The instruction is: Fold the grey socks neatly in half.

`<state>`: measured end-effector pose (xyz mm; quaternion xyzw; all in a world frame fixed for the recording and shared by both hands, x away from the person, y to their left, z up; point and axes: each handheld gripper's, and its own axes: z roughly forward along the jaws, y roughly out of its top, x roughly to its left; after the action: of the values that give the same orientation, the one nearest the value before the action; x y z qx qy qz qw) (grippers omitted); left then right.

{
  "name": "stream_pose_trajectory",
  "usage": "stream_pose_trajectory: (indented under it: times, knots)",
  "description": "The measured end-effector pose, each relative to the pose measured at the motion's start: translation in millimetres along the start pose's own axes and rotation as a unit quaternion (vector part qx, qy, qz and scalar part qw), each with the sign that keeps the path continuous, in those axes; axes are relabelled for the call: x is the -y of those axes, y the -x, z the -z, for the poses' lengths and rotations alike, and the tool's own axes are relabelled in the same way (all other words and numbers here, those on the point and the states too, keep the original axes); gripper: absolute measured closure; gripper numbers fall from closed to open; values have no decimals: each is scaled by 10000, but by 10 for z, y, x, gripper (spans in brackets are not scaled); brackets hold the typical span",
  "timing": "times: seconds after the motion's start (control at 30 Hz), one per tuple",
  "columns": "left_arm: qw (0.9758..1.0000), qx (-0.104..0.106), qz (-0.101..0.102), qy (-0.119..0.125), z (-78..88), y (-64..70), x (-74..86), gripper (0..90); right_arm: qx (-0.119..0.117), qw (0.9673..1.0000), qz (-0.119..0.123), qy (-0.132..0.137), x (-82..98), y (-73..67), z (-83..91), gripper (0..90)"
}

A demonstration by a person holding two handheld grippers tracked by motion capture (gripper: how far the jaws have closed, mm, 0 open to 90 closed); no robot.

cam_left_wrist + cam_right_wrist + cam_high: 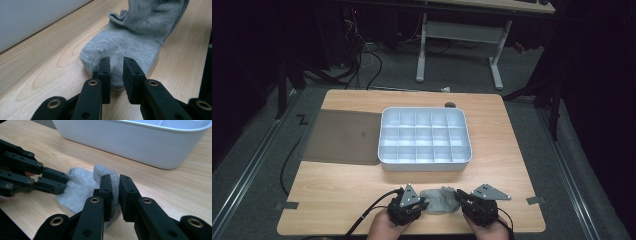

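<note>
A grey sock (439, 200) lies on the wooden table near its front edge, between my two grippers. My left gripper (424, 204) is at the sock's left end. In the left gripper view the jaws (116, 60) stand narrow with the sock's rounded toe (135, 37) between them. My right gripper (458, 194) is at the other end. In the right gripper view its jaws (115, 177) pinch a raised fold of the sock (80, 187), and the left gripper (63, 181) shows at the far edge of the fabric.
A white tray (427, 165) with several empty compartments stands mid-table, just beyond the sock; its wall (130, 145) is close ahead of the right gripper. A dark flat lid (344, 137) lies to the tray's left. A small dark object (450, 105) sits at the far edge.
</note>
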<state>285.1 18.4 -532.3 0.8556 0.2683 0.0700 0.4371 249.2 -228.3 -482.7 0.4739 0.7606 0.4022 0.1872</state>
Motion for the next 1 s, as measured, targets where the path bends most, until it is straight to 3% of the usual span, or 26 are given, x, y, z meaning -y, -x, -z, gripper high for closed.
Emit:
stream_pose_trajectory:
  times: [0.27, 0.47, 0.6, 0.7, 0.83, 1.0]
  knots:
    - [9999, 155, 49, -38, -21, 57, -9, 767, -102, 9998, 141, -17, -53, -157, -129, 844]
    - [9996, 249, 15, -106, 13, 62, -18, 745, -11, 9996, 98, 267, -165, -165, -110, 848]
    - [9995, 96, 230, 167, 243, -45, 3, 744, 43, 9995, 148, 283, -172, -178, -93, 847]
    - [9988, 61, 452, 179, 296, -139, 65, 741, 91, 9995, 161, 245, -139, -164, -113, 846]
    - [9992, 40, 387, 52, 264, -92, 101, 763, 159, 9995, 109, 235, -101, -134, -125, 846]
    - [9994, 29, 335, -123, 83, 1, 20, 779, 237, 9994, 46, 239, -78, -42, -137, 848]
